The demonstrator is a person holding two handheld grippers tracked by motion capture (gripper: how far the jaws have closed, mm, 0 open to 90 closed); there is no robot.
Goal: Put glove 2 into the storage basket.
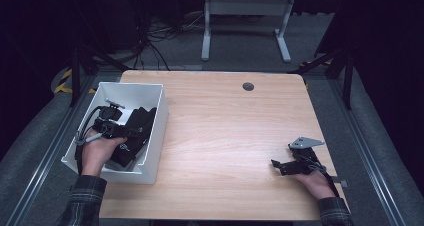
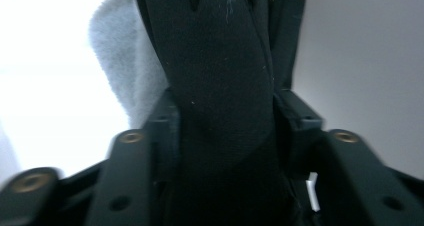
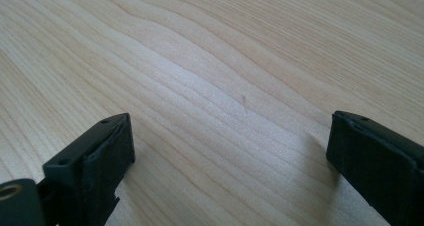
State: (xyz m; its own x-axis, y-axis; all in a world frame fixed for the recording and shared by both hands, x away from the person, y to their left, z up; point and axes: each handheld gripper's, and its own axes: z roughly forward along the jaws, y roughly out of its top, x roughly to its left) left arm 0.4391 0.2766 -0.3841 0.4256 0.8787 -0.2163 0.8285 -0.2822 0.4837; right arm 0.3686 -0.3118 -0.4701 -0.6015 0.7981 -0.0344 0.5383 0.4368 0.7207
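A black fabric item point(image 1: 139, 127) lies in a white bin point(image 1: 158, 132) at the table's left edge. My left gripper point(image 1: 129, 131) reaches into the bin and is shut on that fabric. In the left gripper view the black fabric point(image 2: 220, 61) runs up between the jaws of the left gripper point(image 2: 227, 121), with a pale grey fleecy piece point(image 2: 125, 61) beside it and the bin wall point(image 2: 360, 61) behind. My right gripper point(image 1: 278, 166) rests low over the table near the right front corner. In the right gripper view it point(image 3: 230, 141) stands open with only bare wood point(image 3: 225, 46) between its jaws.
The wooden table point(image 1: 225, 136) has a round dark grommet point(image 1: 248, 86) near its far edge. Beyond it stand the white legs of another desk point(image 1: 206, 36), and cables point(image 1: 160, 33) lie on the dark floor. Rails run along both sides of the table.
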